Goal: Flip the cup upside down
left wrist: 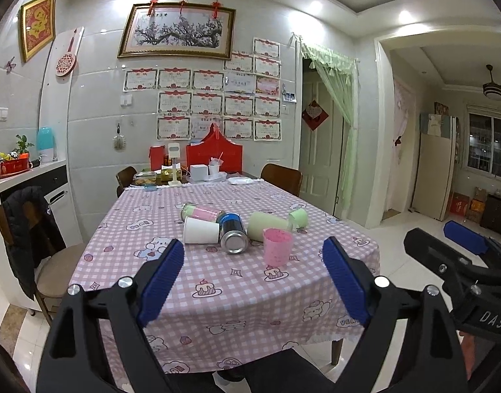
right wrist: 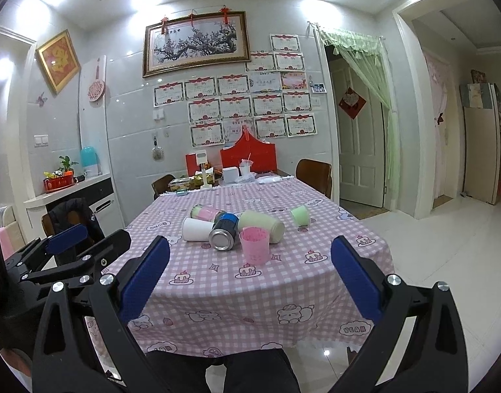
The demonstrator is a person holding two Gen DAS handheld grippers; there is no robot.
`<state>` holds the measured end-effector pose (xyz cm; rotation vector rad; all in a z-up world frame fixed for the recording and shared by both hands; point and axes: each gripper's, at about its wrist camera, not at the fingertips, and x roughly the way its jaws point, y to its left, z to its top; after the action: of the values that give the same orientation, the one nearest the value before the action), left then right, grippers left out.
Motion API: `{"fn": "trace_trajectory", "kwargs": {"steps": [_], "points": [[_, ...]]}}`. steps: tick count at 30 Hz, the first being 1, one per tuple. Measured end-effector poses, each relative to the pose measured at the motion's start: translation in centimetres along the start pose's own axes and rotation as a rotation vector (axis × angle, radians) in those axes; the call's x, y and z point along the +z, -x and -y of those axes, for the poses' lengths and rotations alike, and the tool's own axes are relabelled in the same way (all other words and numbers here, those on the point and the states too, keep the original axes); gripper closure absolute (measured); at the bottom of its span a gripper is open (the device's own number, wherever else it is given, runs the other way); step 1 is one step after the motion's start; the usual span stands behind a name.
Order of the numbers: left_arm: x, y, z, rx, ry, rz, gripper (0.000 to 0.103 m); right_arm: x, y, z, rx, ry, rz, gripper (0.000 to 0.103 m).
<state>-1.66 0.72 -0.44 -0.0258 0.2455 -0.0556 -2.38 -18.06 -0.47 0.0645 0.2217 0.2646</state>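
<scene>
Left wrist view: left tongs [left wrist: 252, 255] spread wide, holding nothing, short of the bench [left wrist: 237, 294] edge. Pink cup [left wrist: 277, 246] upright on the checked cloth, mouth up, well beyond the blue pads [left wrist: 162, 281]. Just behind the pink cup: metal can [left wrist: 233, 233] on its side, white cup [left wrist: 200, 231] lying down, pale green cup [left wrist: 269, 226] lying down. Right tongs [left wrist: 463, 239] off to the right of the pink cup.

Right wrist view: right tongs [right wrist: 250, 258] wide apart, empty, clear of the bench [right wrist: 250, 301]. Pink cup [right wrist: 254, 245] upright, between the pads in line of sight but well ahead. Metal can [right wrist: 223, 235] touching or just beside the pink cup. Small green cup [right wrist: 299, 216] apart, behind. Left tongs [right wrist: 67, 245] seen from the side, spread unclear.
</scene>
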Motion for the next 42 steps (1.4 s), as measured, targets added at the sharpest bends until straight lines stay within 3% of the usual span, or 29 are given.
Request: {"fn": "trace_trajectory", "kwargs": {"steps": [42], "points": [[-0.4,0.5,1.1,0.031,-0.028,-0.002,0.018,-0.3,0.0,0.4,0.013,-0.014,-0.017,0.008]]}}
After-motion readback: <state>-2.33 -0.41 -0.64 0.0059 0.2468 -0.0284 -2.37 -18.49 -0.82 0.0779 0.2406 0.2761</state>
